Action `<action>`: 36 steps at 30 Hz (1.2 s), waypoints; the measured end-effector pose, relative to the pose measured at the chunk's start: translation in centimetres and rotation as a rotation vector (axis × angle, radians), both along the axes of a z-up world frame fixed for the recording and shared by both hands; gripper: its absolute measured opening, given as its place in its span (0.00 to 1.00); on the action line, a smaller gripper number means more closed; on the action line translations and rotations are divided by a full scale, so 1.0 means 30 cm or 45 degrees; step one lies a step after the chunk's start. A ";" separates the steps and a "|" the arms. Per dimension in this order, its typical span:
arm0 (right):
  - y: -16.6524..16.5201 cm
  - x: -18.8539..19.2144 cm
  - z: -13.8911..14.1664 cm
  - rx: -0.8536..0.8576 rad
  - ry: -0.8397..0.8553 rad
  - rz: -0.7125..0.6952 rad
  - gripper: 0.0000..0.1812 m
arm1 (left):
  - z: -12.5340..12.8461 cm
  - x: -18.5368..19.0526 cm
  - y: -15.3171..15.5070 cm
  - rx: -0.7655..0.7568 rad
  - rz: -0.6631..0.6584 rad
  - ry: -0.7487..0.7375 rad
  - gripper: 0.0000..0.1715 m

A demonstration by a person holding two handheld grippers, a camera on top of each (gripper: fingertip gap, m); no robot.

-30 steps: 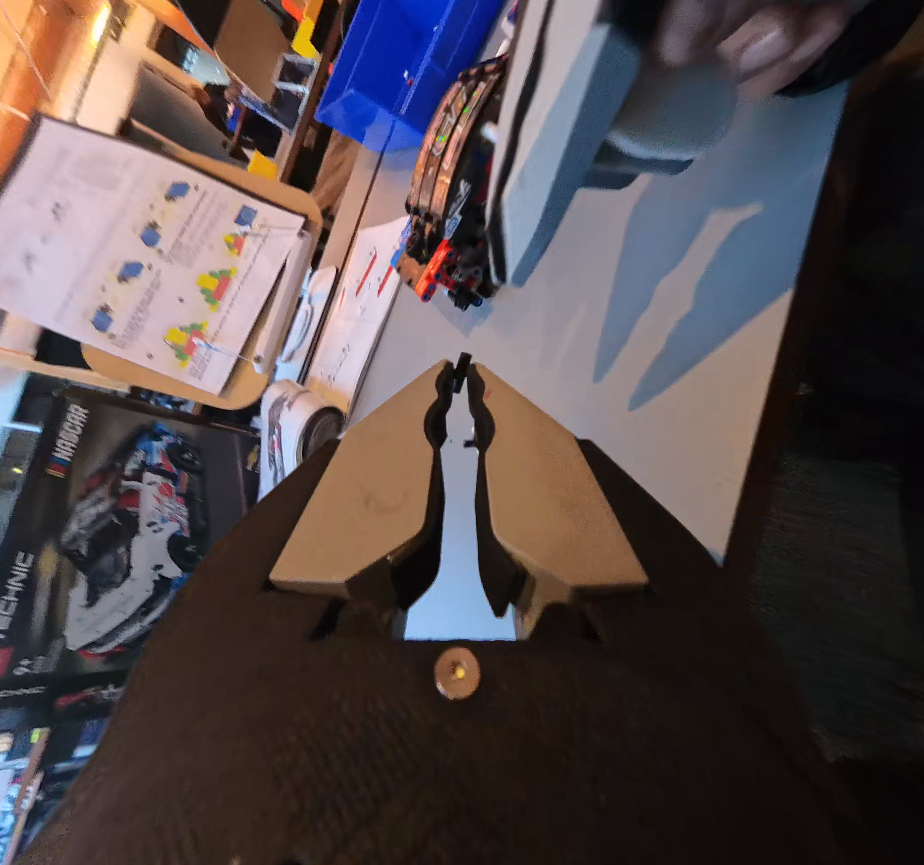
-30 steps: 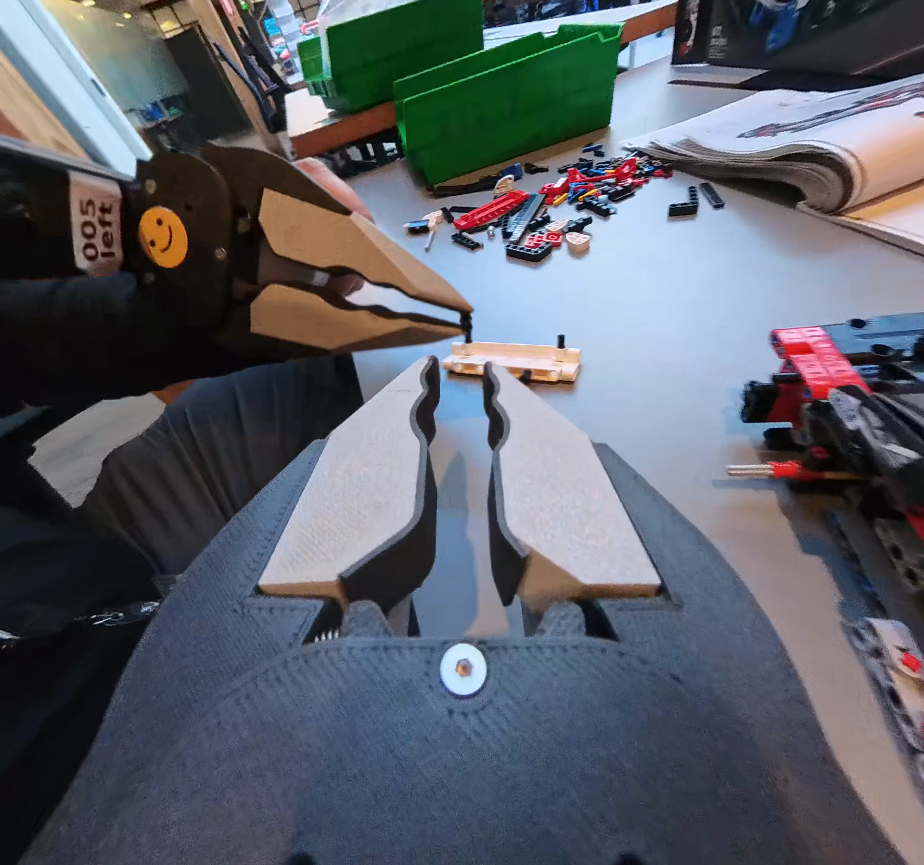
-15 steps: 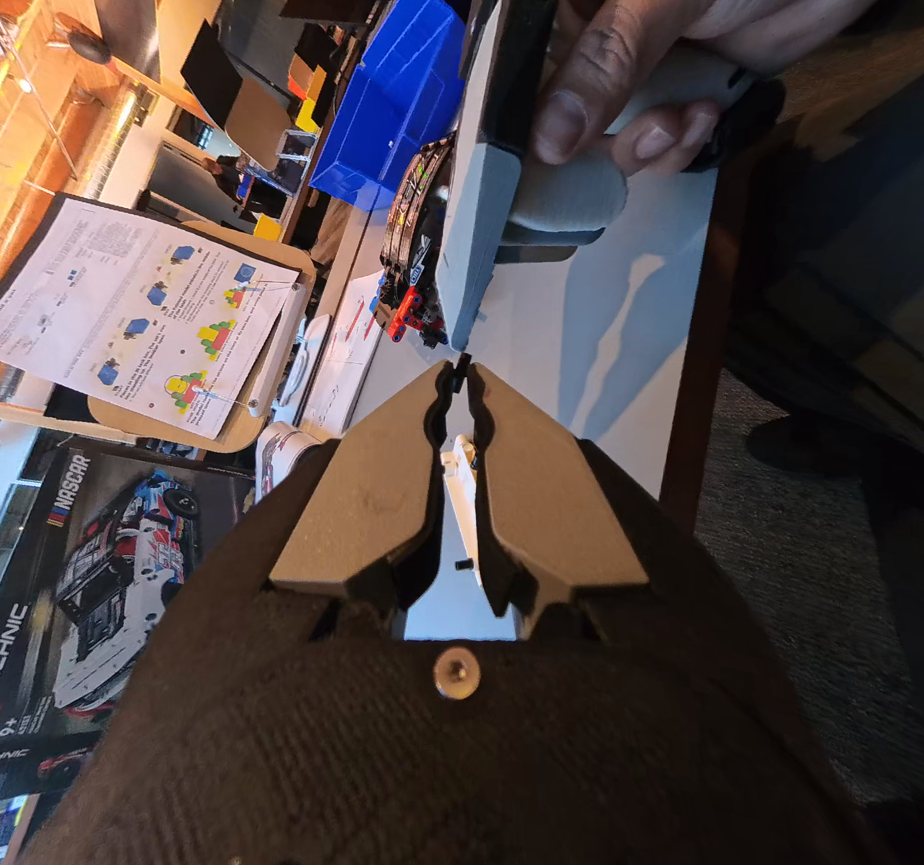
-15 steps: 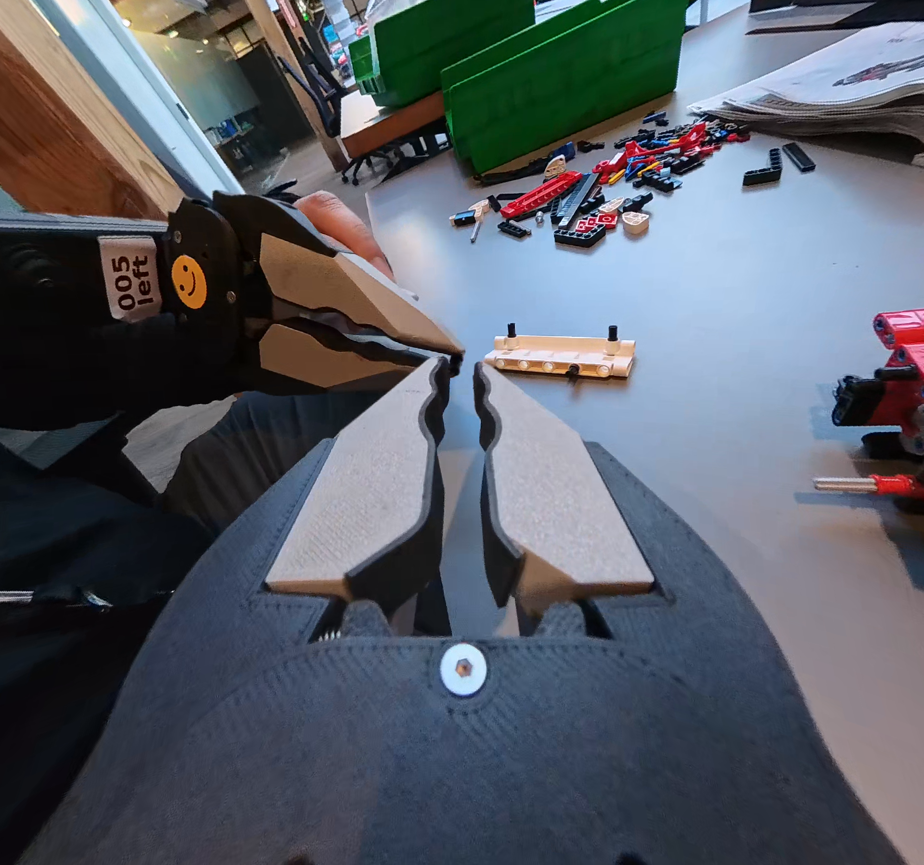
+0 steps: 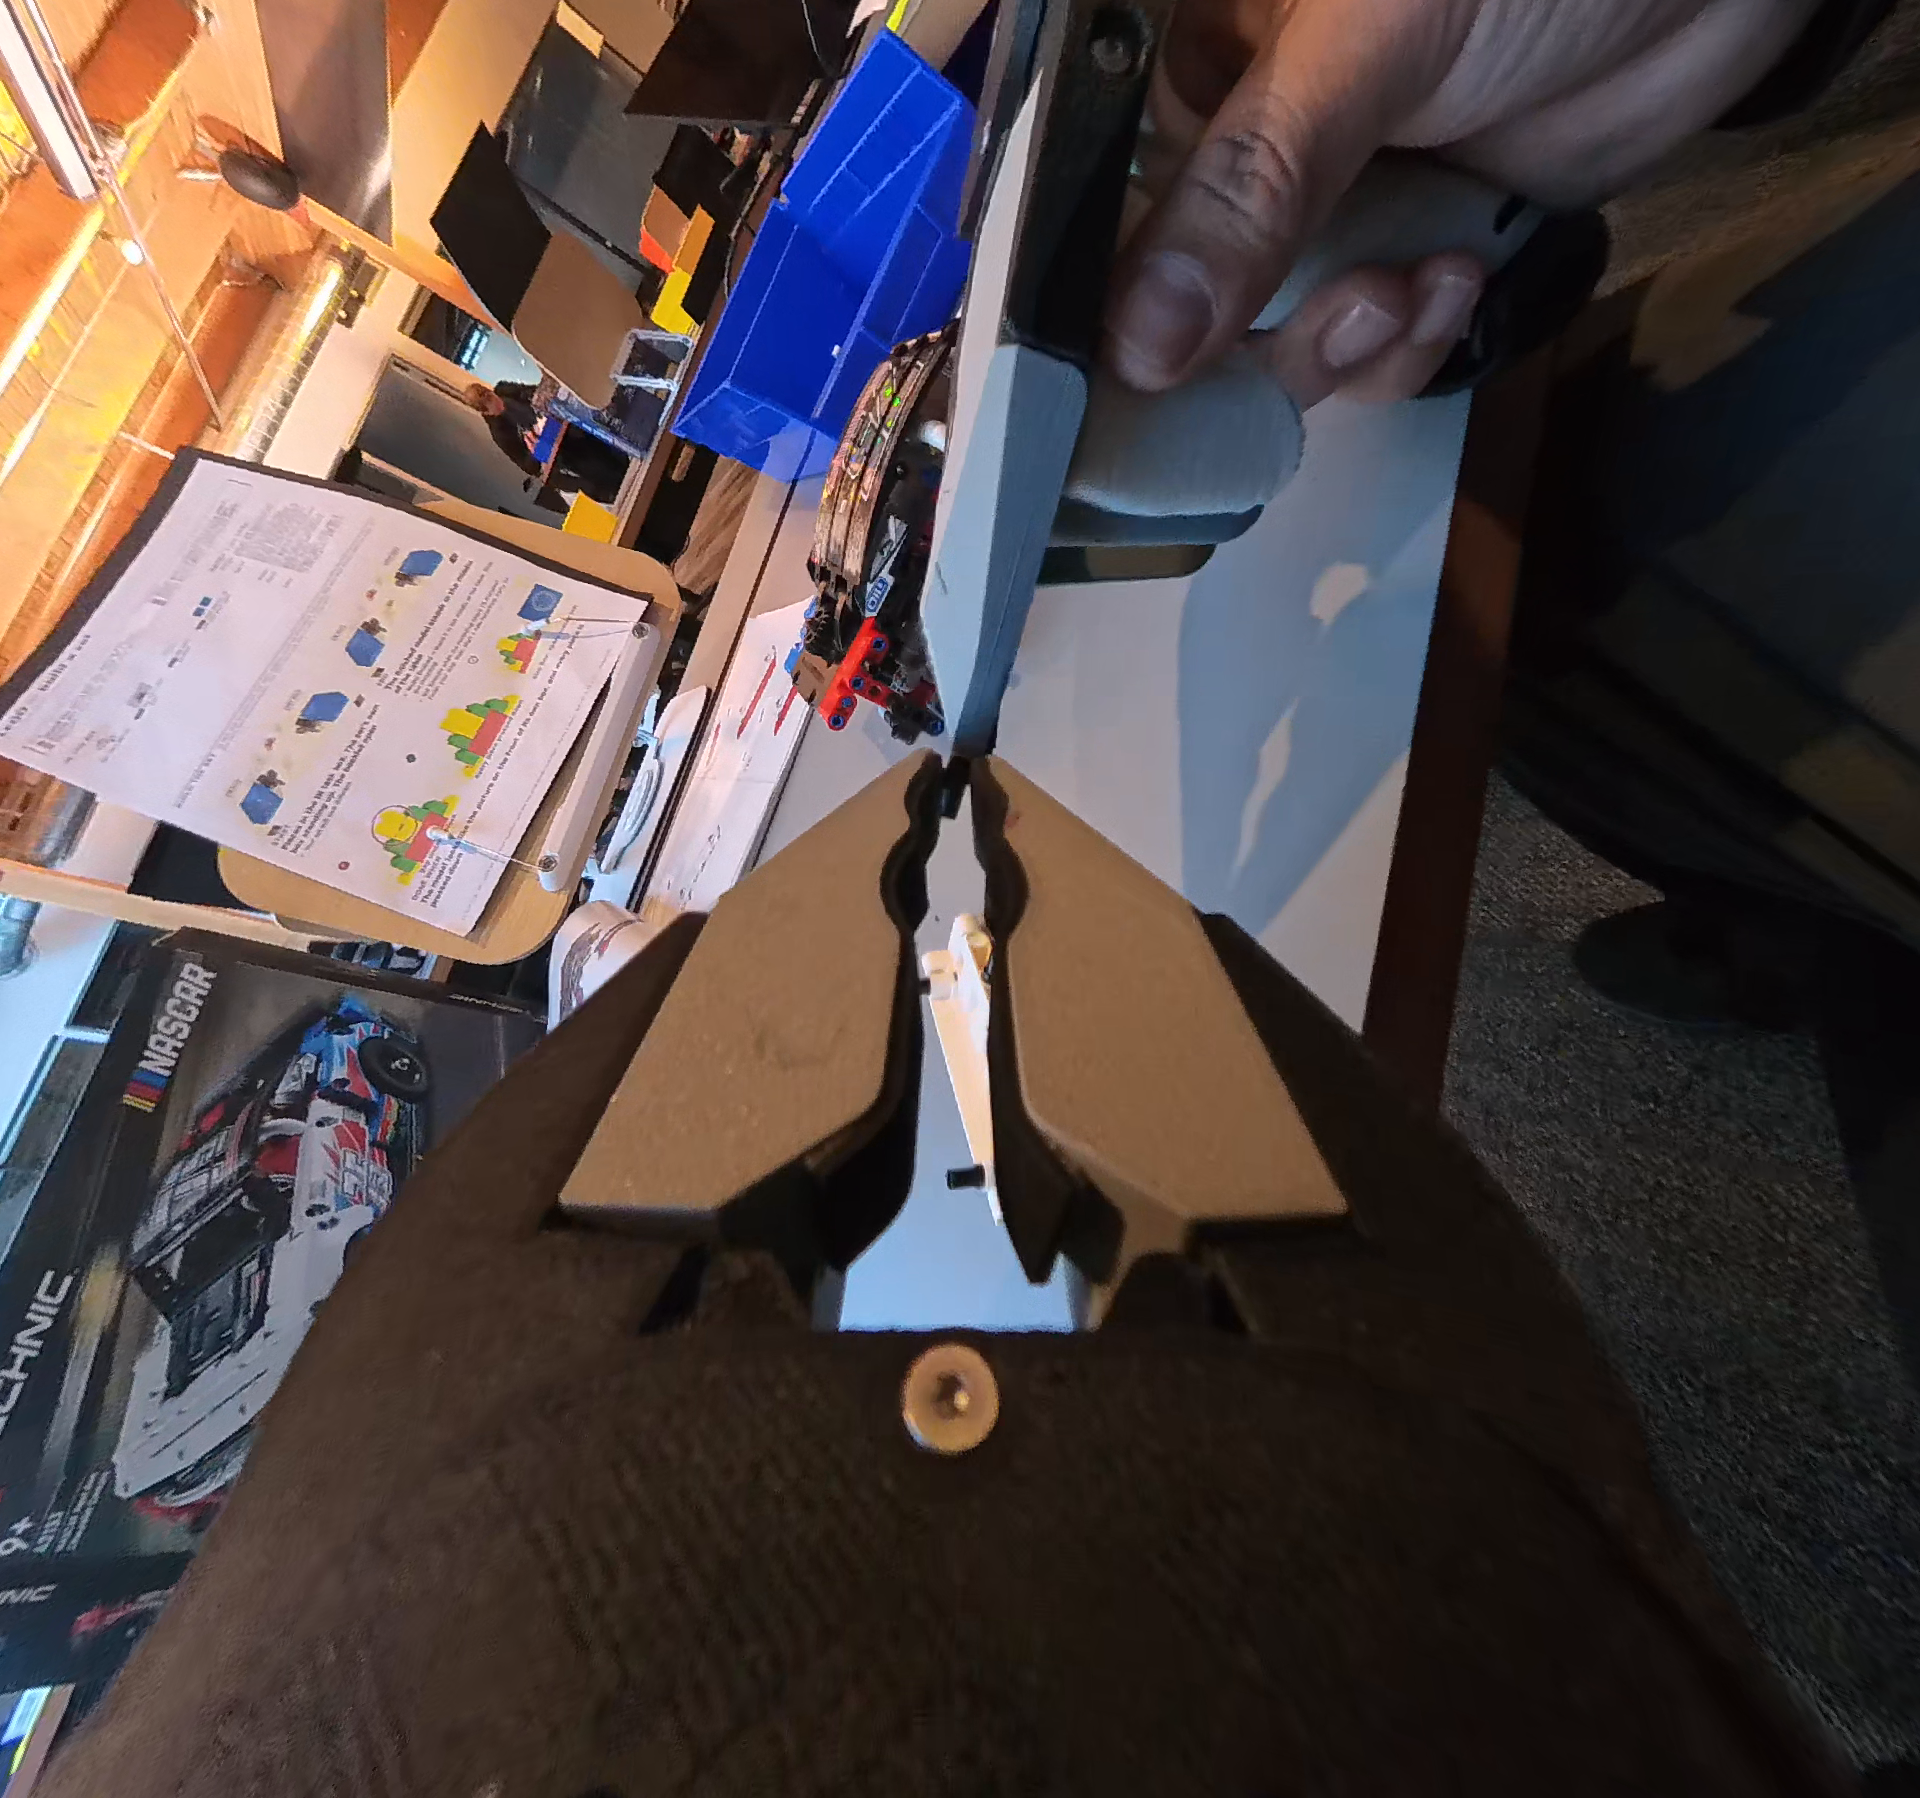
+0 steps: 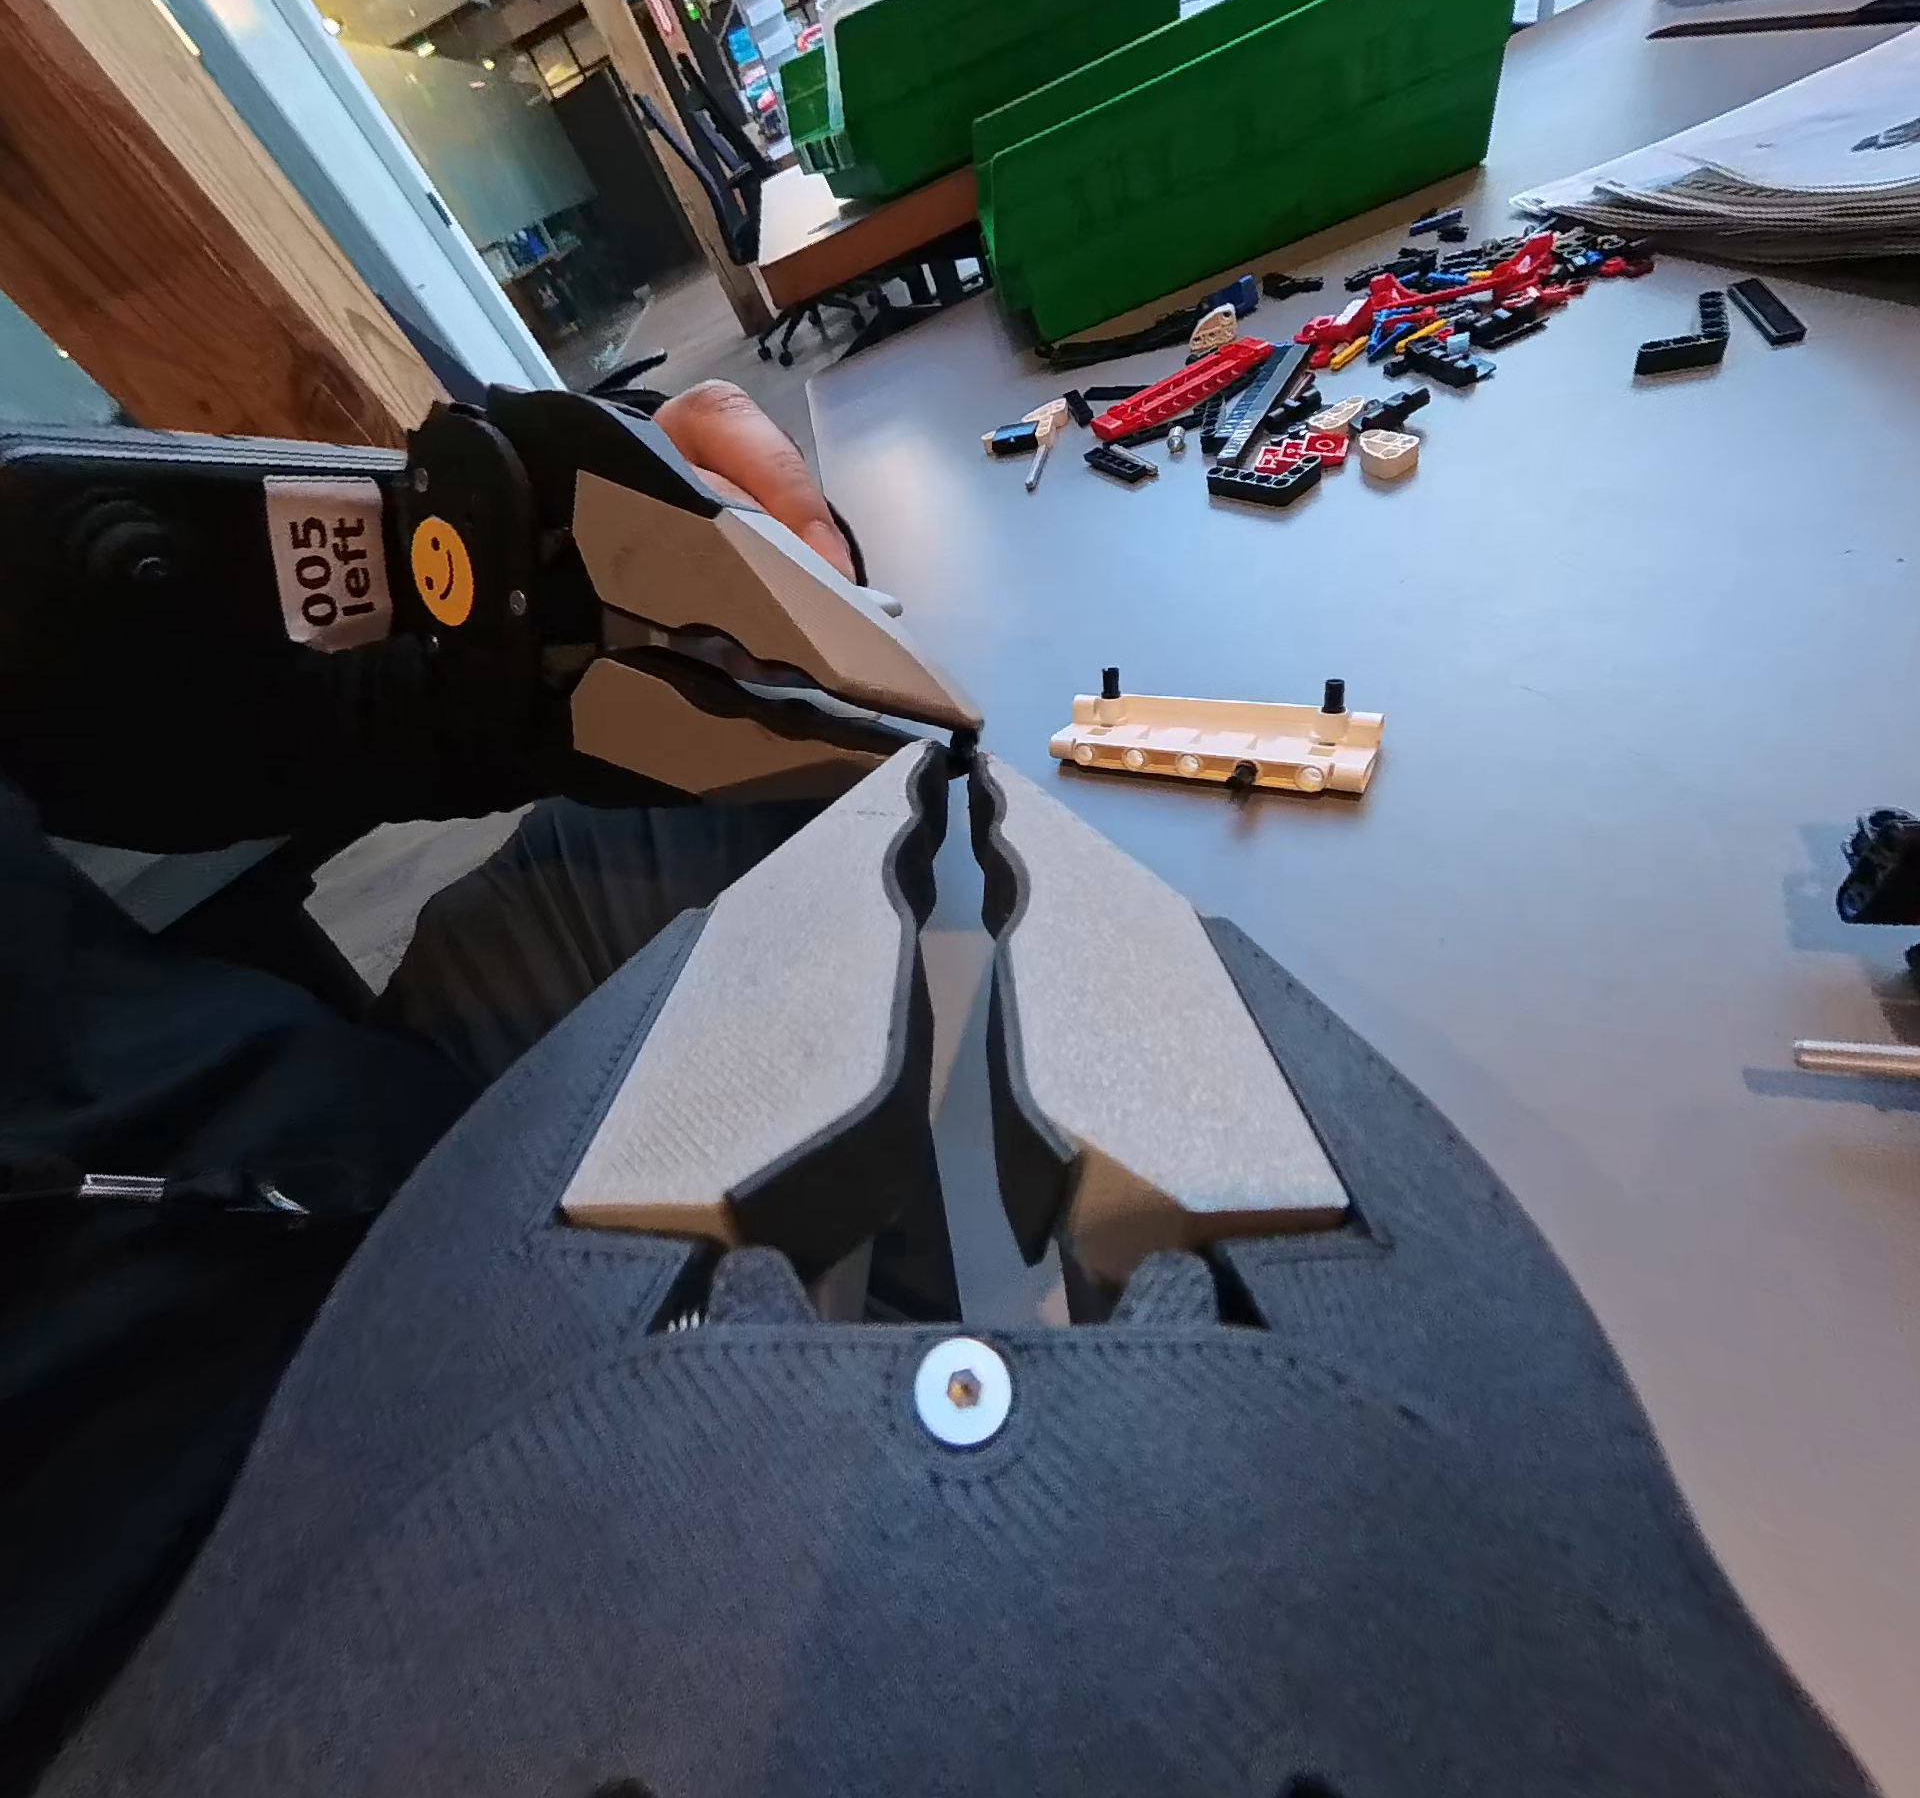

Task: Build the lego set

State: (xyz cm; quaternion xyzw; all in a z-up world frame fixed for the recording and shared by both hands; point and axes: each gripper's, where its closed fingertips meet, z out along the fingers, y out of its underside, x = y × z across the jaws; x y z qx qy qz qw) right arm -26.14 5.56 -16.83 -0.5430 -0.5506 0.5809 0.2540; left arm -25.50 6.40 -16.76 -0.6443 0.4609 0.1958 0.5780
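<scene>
My left gripper (image 5: 953, 787) is shut on a small black pin (image 5: 951, 798) at its fingertips. It shows from the side in the right wrist view (image 6: 956, 725), held above the table's near edge. My right gripper (image 6: 961, 761) meets it tip to tip, its jaws nearly closed around the same pin (image 6: 964, 746). In the left wrist view one of the right gripper's grey fingers (image 5: 987, 543) comes down onto my tips. A white beam (image 6: 1216, 740) with black pins stands on the grey table (image 6: 1558, 657) just beyond; it also shows between the left fingers (image 5: 961, 1031).
A pile of loose red, black and white parts (image 6: 1351, 377) lies in front of two green bins (image 6: 1247, 117). An open instruction booklet (image 6: 1766, 159) lies at the back right. The part-built car (image 5: 883, 543) stands on the right. A blue bin (image 5: 842, 273) and the set's box (image 5: 208, 1229) lie beyond.
My right gripper has moved left to the left gripper's tips and narrowed its jaws around the pin. The left gripper has kept its hold on the pin.
</scene>
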 end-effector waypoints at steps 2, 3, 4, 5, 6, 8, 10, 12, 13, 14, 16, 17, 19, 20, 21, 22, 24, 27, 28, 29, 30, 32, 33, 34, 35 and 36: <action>-0.002 0.000 -0.002 0.010 -0.002 0.001 0.00 | -0.001 0.000 -0.003 -0.014 -0.014 -0.013 0.01; -0.002 -0.002 -0.004 0.018 -0.006 -0.003 0.00 | -0.002 -0.001 -0.004 -0.021 -0.017 -0.019 0.01; -0.001 -0.003 -0.006 0.024 -0.013 -0.009 0.00 | -0.005 -0.002 -0.002 -0.029 -0.017 -0.022 0.01; 0.001 -0.005 -0.010 0.032 -0.021 -0.016 0.00 | -0.008 -0.004 -0.001 -0.033 -0.014 -0.020 0.01; 0.002 -0.006 -0.014 0.043 -0.030 -0.022 0.00 | -0.012 -0.005 0.001 -0.034 -0.013 -0.014 0.01; 0.003 -0.007 -0.018 0.062 -0.041 -0.028 0.00 | -0.018 -0.005 0.001 -0.046 -0.015 -0.027 0.01; 0.006 -0.005 -0.019 0.070 -0.042 -0.036 0.00 | -0.016 -0.003 0.000 -0.077 -0.023 -0.087 0.01; 0.012 0.000 -0.017 0.069 -0.041 -0.037 0.00 | -0.008 0.001 -0.004 -0.100 -0.048 -0.149 0.06; 0.016 0.002 -0.015 0.067 -0.038 -0.037 0.00 | -0.002 -0.002 -0.006 -0.109 -0.054 -0.171 0.07; 0.019 0.006 -0.015 0.069 -0.039 -0.037 0.00 | 0.002 -0.005 -0.007 -0.120 -0.061 -0.192 0.09; 0.020 0.013 -0.016 0.089 -0.042 -0.018 0.00 | -0.002 -0.015 -0.009 -0.181 -0.074 -0.225 0.11; 0.014 0.017 -0.016 0.106 -0.041 0.004 0.00 | -0.019 -0.010 -0.018 -0.259 -0.109 -0.246 0.10; -0.004 0.027 -0.010 0.155 -0.015 0.063 0.00 | -0.046 -0.004 -0.030 -0.412 -0.142 -0.326 0.12; -0.011 0.031 -0.008 0.200 0.001 0.080 0.00 | -0.058 0.001 -0.038 -0.490 -0.165 -0.376 0.12; -0.019 0.034 -0.009 0.259 0.009 0.098 0.00 | -0.069 0.004 -0.045 -0.561 -0.183 -0.426 0.12; -0.025 0.037 -0.014 0.331 0.009 0.115 0.00 | -0.075 -0.003 -0.039 -0.598 -0.167 -0.469 0.12; -0.030 0.038 -0.028 0.495 0.008 0.125 0.00 | -0.092 -0.002 -0.047 -0.676 -0.189 -0.519 0.10; -0.041 0.038 -0.047 0.679 0.013 0.146 0.01 | -0.107 0.003 -0.051 -0.713 -0.199 -0.519 0.09; -0.047 0.039 -0.052 0.726 0.017 0.153 0.01 | -0.111 0.007 -0.054 -0.719 -0.205 -0.504 0.09; -0.052 0.041 -0.058 0.770 0.018 0.162 0.01 | -0.116 0.008 -0.054 -0.716 -0.202 -0.486 0.09; -0.056 0.042 -0.065 0.815 0.017 0.166 0.01 | -0.123 0.011 -0.057 -0.726 -0.204 -0.472 0.09; -0.058 0.042 -0.081 0.895 0.004 0.169 0.01 | -0.129 0.017 -0.063 -0.731 -0.217 -0.450 0.08; -0.057 0.042 -0.090 0.925 -0.007 0.168 0.01 | -0.129 0.019 -0.065 -0.727 -0.223 -0.440 0.07; -0.058 0.042 -0.098 0.944 -0.016 0.170 0.01 | -0.130 0.022 -0.069 -0.729 -0.231 -0.432 0.06; -0.060 0.042 -0.103 0.955 -0.020 0.175 0.01 | -0.132 0.023 -0.072 -0.732 -0.235 -0.424 0.05; -0.062 0.042 -0.108 0.963 -0.025 0.179 0.01 | -0.134 0.024 -0.071 -0.728 -0.231 -0.415 0.05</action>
